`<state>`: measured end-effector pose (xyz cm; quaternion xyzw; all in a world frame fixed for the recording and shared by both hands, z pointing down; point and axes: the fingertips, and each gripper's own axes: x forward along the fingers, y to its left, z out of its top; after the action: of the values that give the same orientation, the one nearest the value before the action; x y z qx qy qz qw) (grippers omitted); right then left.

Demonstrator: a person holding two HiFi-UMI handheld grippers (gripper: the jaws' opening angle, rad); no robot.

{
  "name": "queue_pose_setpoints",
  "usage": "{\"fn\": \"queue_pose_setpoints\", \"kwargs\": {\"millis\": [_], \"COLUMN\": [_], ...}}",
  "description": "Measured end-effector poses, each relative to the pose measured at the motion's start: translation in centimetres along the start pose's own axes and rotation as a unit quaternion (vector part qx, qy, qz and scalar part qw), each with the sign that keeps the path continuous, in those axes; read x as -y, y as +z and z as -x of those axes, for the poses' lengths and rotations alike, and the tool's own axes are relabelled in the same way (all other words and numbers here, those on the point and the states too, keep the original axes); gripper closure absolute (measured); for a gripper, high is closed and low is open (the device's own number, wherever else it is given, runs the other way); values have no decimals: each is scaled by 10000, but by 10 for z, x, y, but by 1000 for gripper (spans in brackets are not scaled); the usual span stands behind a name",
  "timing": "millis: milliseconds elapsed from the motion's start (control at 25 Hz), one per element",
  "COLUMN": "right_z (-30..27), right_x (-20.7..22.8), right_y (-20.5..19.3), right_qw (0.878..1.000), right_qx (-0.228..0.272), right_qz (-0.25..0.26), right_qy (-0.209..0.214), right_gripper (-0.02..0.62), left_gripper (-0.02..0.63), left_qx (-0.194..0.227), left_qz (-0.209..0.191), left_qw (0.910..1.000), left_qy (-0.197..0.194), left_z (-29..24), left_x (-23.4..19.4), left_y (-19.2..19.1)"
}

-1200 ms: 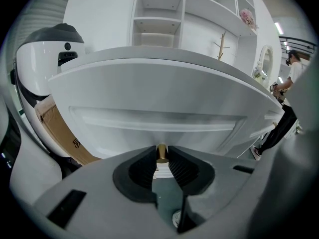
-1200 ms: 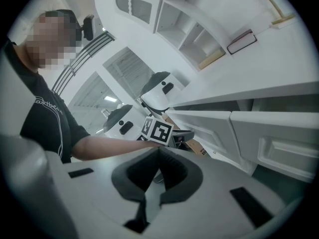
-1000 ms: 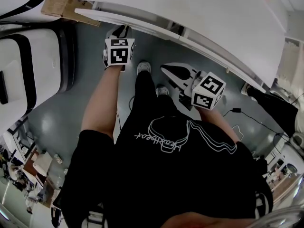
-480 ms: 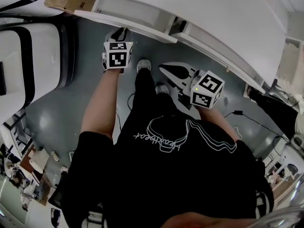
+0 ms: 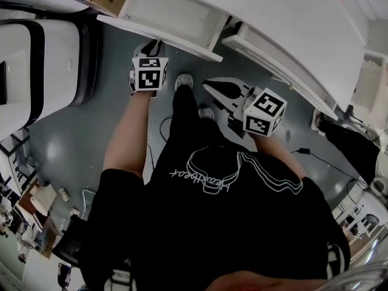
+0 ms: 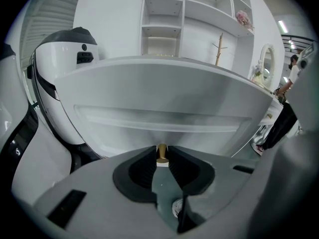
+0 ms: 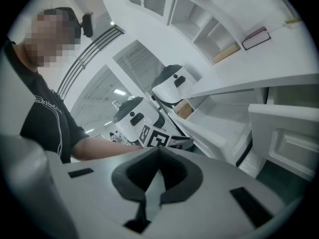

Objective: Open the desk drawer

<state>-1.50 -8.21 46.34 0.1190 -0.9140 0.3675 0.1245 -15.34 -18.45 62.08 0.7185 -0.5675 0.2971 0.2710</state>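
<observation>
one drawer (image 5: 173,14) out, knob (image 6: 162,154) gripped (left hand-held gripper (image 5: 155,41))

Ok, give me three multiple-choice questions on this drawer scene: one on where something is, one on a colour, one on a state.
1. Where in the head view is the open drawer?
A. upper left, just ahead of the left gripper
B. lower right, behind the person
C. bottom centre

2. What colour is the knob on the drawer front?
A. black
B. brass
C. red

3. How do the right gripper jaws stand?
A. wide apart
B. shut on the knob
C. shut on nothing

Answers:
1 A: the head view shows the drawer standing out at the upper left, just beyond the left gripper's tips.
2 B: the left gripper view shows a brass-coloured knob pinched between that gripper's jaws.
3 C: in the right gripper view the jaw tips meet with nothing between them.
</observation>
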Motion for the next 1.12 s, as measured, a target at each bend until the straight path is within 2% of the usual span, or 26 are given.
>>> {"fn": "queue_pose_setpoints", "kwargs": {"millis": [320, 1120], "right_z": [-1, 3], "right_x": [-13, -30], "right_y": [-10, -29], "right_qw": [9998, 9983], "right_qx": [-125, -367], "right_qz": [83, 265], "right_qy": [158, 365], "right_gripper": [589, 589], "left_gripper": [531, 531], "left_qx": [-12, 13], "left_qz": [108, 39], "left_qw": [9999, 9999], "left_qy": [103, 160], "left_z": [14, 39], "left_x": [-2, -5], "left_y": [-17, -41]}}
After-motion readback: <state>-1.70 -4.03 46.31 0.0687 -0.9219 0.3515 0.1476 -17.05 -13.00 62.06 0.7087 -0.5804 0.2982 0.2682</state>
